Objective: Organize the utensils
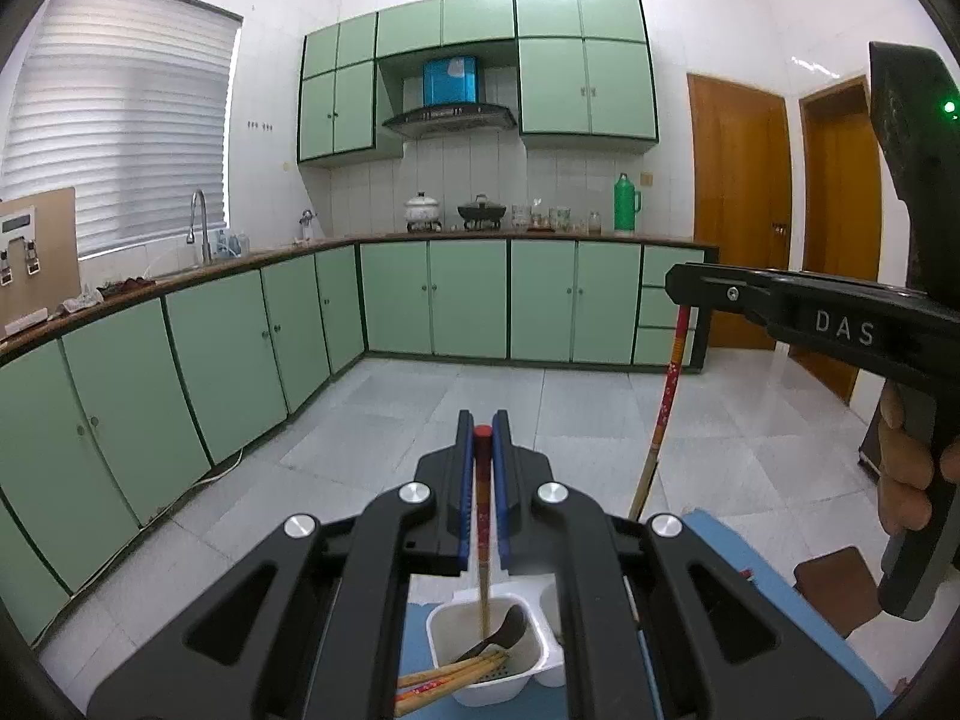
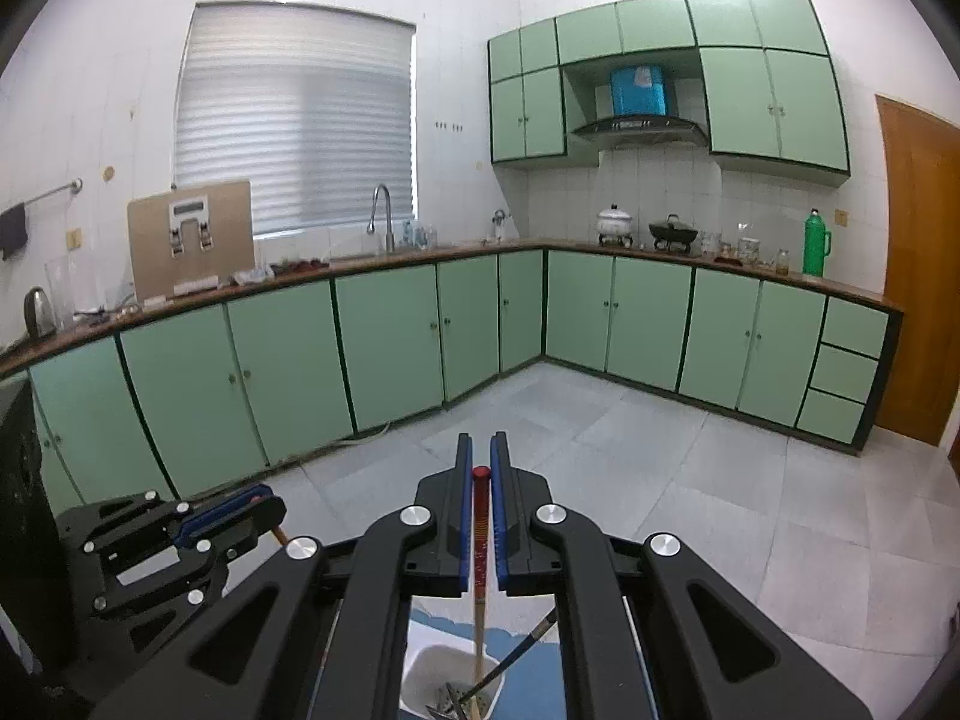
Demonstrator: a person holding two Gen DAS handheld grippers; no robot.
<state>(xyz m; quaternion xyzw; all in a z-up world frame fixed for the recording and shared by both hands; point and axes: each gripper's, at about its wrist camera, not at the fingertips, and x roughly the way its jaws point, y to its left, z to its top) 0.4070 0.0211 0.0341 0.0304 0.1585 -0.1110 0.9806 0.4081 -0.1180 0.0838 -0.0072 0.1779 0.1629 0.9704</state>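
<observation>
Each of the two claws, left claw (image 1: 483, 438) and right claw (image 2: 481, 468), is clamped on one red-tipped chopstick (image 1: 482, 480) above the white holder (image 1: 444, 630).

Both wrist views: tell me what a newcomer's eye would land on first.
In the foreground of each view, a black gripper with blue pads pinches a red-tipped chopstick: the left gripper holds one upright above a white container with more chopsticks and a dark spoon. The right gripper holds another over a similar white bin. Behind, green cabinets line the kitchen.
</observation>
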